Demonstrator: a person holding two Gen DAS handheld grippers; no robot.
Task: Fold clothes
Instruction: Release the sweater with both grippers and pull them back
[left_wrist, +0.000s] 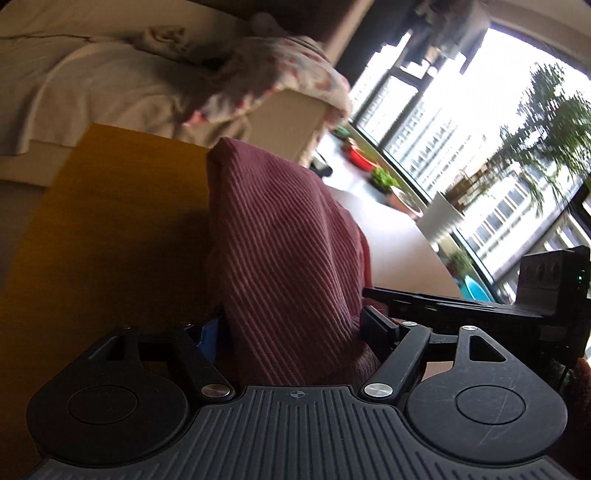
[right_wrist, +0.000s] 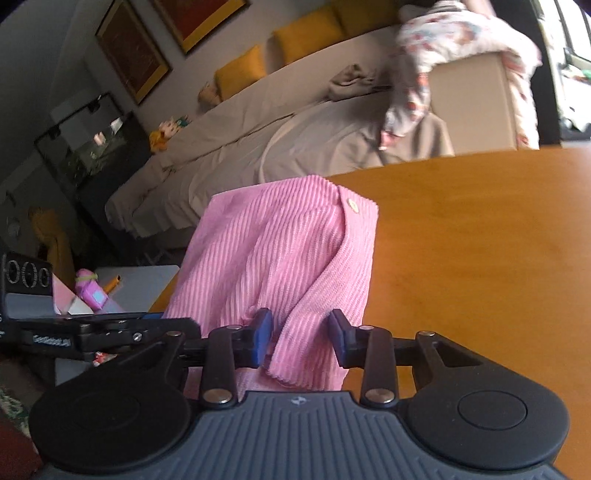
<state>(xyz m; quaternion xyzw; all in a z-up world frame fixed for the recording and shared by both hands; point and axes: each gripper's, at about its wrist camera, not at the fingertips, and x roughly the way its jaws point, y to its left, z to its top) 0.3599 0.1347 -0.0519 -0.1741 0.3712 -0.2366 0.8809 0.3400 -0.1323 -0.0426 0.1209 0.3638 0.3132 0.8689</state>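
Garment: a pink ribbed garment (right_wrist: 280, 254) with a button near its far corner, held up off the wooden worktop (right_wrist: 480, 240) and sloping away from both cameras; its far edge appears to reach the worktop, though contact cannot be confirmed
Right claw: the right claw (right_wrist: 300, 341) has its blue pads (right_wrist: 260, 341) standing apart with a hanging fold of cloth between them; the left pad seems to touch the fabric, the right pad shows a gap, so whether the cloth is pinched or merely draped here cannot be told
Left claw: the left claw (left_wrist: 291, 332) has the cloth (left_wrist: 284, 251) bunched thick between its fingers and rising out of them, which reads as a clamped hold on the garment
Reason for hold: judged, two claws on the near edge keep it lifted and spread so it can be carried over or laid down as a fold (which of the two is not settled)
Right view only: the button, the placket-like edge, true pink colour, a sofa (right_wrist: 295, 122) with yellow cushions behind
Left view only: the garment backlit and darker (reads maroon), a bright window (left_wrist: 461, 140) with plants, the other claw's body at right
Both views: a floral cloth (right_wrist: 461, 37) draped over the sofa arm
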